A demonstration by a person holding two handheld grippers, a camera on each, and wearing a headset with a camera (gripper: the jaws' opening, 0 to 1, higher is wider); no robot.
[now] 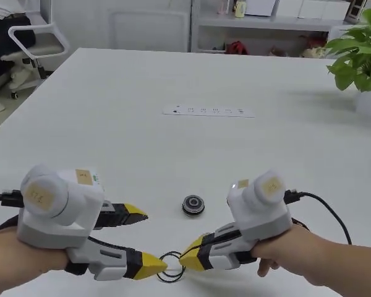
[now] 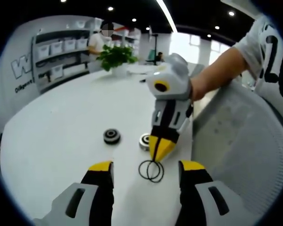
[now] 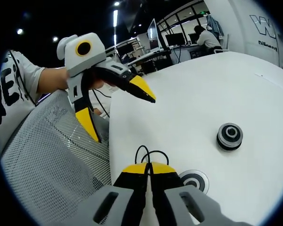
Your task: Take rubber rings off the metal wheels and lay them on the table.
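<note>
Right gripper [image 1: 185, 258] pinched shut on the rubber rings [image 1: 170, 268], flat on the table [image 1: 173, 148] just nearer the person than the ringed wheel [image 1: 193, 205]. Left gripper [image 1: 147, 240] gaping, left of that wheel. Risks dragging the rings off the table on release, with rubber clinging to the jaws.

We see wide open tabletop [image 1: 111, 111] ahead; one wheel [image 1: 193, 205] sits near, a power strip [image 1: 208, 111] lies farther off, a plant [image 1: 357, 55] stands far right.
</note>
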